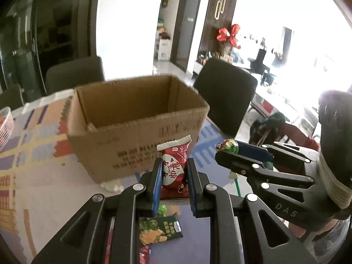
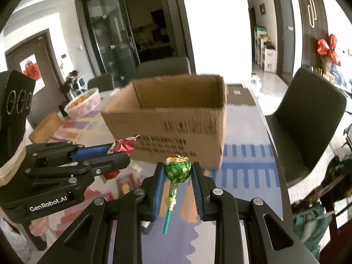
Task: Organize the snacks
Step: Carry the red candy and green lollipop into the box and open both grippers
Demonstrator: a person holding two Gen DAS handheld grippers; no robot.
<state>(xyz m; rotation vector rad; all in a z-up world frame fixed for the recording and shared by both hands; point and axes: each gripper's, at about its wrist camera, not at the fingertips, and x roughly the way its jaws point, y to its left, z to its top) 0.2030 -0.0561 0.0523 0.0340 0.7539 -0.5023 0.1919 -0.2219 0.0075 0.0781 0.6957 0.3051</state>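
Before the open box [image 1: 140, 118], left gripper [image 1: 174, 171] pinches a red packet [image 1: 173, 165]; right gripper [image 2: 178, 171] clamps a lollipop [image 2: 177, 169] (both lifted, seemingly for dropping in).

The box [image 2: 167, 121] floor stays hidden behind its near wall, and the print on that wall is too blurred to read. The red packet [image 1: 175, 167] hides its lower end between the left gripper's fingers [image 1: 156, 182]. A basket [image 1: 5, 127] is cut off at frame edge.
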